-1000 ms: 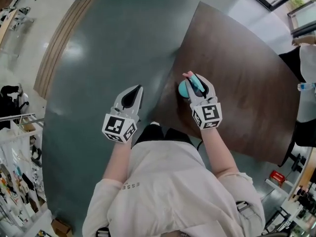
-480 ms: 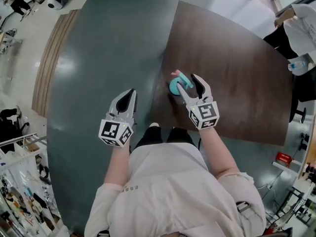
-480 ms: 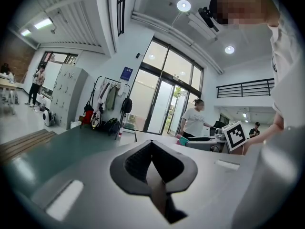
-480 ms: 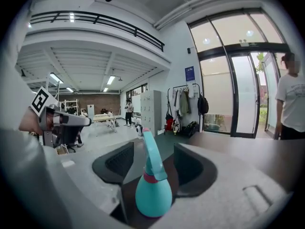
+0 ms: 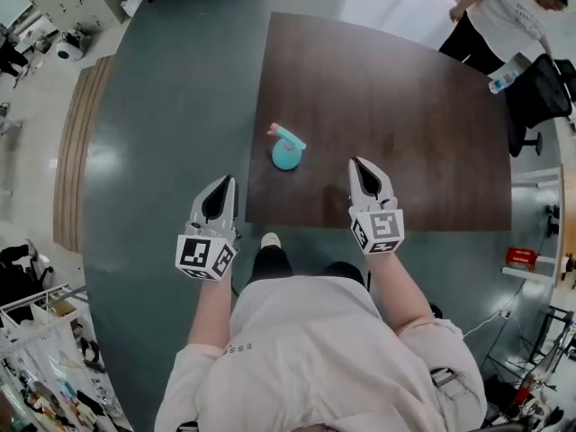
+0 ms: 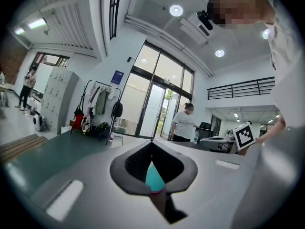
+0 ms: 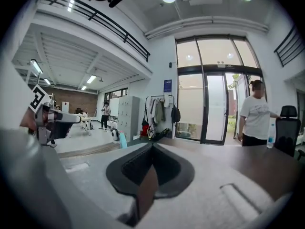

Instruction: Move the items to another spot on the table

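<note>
A teal round item (image 5: 286, 156) with a pink tip lies alone on the dark brown table (image 5: 405, 115), near its front left corner. My right gripper (image 5: 363, 167) hovers over the table's front edge, to the right of the item and apart from it, jaws shut with nothing between them. My left gripper (image 5: 221, 187) is shut too and hangs over the grey floor just left of the table. In the left gripper view a sliver of the teal item (image 6: 153, 178) shows beyond the closed left gripper (image 6: 152, 147). In the right gripper view the right gripper (image 7: 152, 147) holds nothing.
A person in a white shirt (image 5: 504, 12) stands at the table's far right corner, by a black chair (image 5: 540, 93) and a water bottle (image 5: 502, 81). A wooden strip (image 5: 76, 151) runs along the floor at left. Lockers and a coat rack (image 6: 97, 111) stand far off.
The right gripper opened off the teal item, drew back toward me and closed with nothing in it. The item stays on the table. The left gripper stayed shut off the table's left side.
</note>
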`<state>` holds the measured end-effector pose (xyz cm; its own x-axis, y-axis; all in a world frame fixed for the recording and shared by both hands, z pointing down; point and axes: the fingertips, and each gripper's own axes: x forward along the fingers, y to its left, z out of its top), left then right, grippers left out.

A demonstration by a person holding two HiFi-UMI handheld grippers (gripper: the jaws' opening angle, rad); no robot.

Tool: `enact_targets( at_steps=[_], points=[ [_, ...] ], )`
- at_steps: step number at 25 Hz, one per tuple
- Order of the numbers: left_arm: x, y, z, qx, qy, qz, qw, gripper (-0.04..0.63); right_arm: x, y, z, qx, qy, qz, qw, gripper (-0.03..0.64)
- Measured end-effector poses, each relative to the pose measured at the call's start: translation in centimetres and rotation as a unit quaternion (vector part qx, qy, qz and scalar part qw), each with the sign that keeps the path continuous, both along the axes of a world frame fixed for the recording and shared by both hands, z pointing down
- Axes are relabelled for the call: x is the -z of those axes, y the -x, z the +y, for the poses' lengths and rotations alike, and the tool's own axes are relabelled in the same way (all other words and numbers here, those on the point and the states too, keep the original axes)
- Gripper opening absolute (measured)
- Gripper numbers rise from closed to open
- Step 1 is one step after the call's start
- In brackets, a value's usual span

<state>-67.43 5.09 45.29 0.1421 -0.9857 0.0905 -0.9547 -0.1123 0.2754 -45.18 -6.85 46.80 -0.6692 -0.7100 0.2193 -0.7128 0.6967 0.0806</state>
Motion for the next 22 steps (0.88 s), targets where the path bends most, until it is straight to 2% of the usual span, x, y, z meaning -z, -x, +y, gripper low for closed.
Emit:
enact_targets(
  at_steps=[5,9,13,19,22],
  points=[
    [0.9,-8.7,-0.5,-0.025,-0.008,-0.017,0.9995,0.008,-0.3,-8.1,0.1,-0.012,0.012,-0.015,1.0,-0.009],
    [1.0,-15.3,1.3,-0.015,-0.022,-0.008,0.9996,0.008,-0.5,-12.8,2.3,0.001,0.028,-0.037,0.999,-0.009],
    [0.4,-21.7,3.3,-0.004,-0.034,0.005,0.9994,0.008,0.2,-18.2,4.4,0.028,0.016,-0.054,0.998,-0.009],
    [0.9,-33.0,4.2,0.009,-0.043,0.005,0.999,0.008,1.1,-31.3,5.4,0.025,-0.001,-0.059,0.998,-0.009],
    [1.3,-37.0,4.6,0.01,-0.048,-0.003,0.9988,0.008,1.2,-35.4,6.8,0.024,-0.003,-0.065,0.998,-0.009]
  ],
)
